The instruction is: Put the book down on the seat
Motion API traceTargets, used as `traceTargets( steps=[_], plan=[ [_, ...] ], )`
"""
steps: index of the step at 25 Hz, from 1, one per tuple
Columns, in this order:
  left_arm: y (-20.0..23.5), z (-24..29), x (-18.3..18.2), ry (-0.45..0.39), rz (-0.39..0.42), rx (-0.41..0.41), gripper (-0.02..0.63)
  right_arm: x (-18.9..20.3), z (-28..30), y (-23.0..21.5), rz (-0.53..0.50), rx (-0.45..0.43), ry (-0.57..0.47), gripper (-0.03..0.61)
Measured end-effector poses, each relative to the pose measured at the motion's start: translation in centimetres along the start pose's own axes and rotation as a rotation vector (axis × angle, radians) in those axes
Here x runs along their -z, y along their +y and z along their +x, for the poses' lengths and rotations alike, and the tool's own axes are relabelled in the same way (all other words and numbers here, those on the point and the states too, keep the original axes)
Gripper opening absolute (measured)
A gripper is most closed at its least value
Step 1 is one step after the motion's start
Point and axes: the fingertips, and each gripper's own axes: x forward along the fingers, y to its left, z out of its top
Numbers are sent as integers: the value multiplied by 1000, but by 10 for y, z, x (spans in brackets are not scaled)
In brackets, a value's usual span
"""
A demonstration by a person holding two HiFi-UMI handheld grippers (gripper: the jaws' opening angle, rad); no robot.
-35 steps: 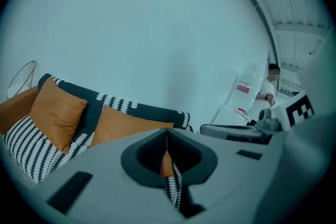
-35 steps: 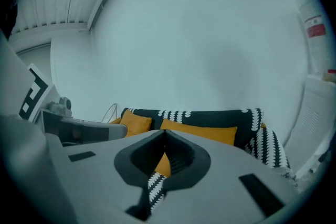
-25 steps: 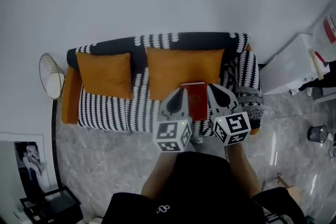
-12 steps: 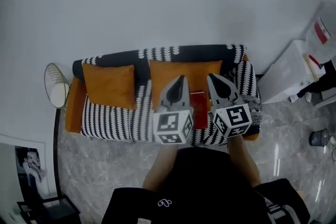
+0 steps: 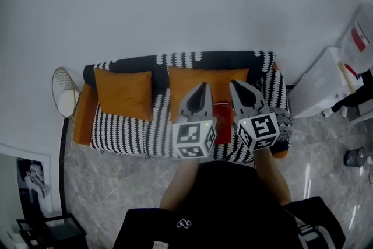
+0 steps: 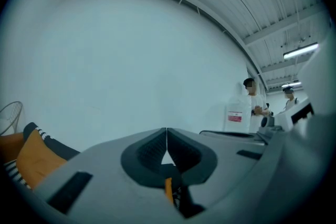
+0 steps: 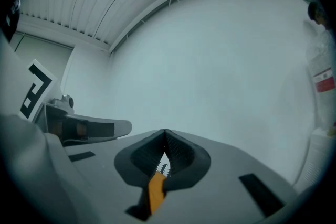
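Note:
The red book [image 5: 221, 113] lies on the seat of the black-and-white patterned sofa [image 5: 125, 125], in front of the right orange cushion [image 5: 205, 81]. My two grippers hang above it and do not touch it. The left gripper [image 5: 202, 86] is shut and holds nothing. In the left gripper view its jaws [image 6: 167, 136] meet against the bare white wall. The right gripper [image 5: 233, 84] is shut as well and just as empty. Its closed jaws [image 7: 165, 139] also point at the wall in the right gripper view. The gripper bodies hide both side edges of the book.
A second orange cushion [image 5: 123, 93] leans at the sofa's left end. A round wire side table [image 5: 63, 97] stands left of the sofa. White boxes [image 5: 322, 87] stand at its right. Grey marble floor [image 5: 111, 178] lies in front. A person [image 6: 253, 101] stands far right in the left gripper view.
Both grippers have lifted and tilted up, from flanking the book to pointing at the wall. The book stays on the seat. The head view has shifted slightly.

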Motion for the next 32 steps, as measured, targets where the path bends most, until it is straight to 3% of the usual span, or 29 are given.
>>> traceTargets(
  steps=[32],
  plan=[
    [-24,-5,11,25,17,29,14,6,-19,-2,-7,-6,7,11]
  ],
)
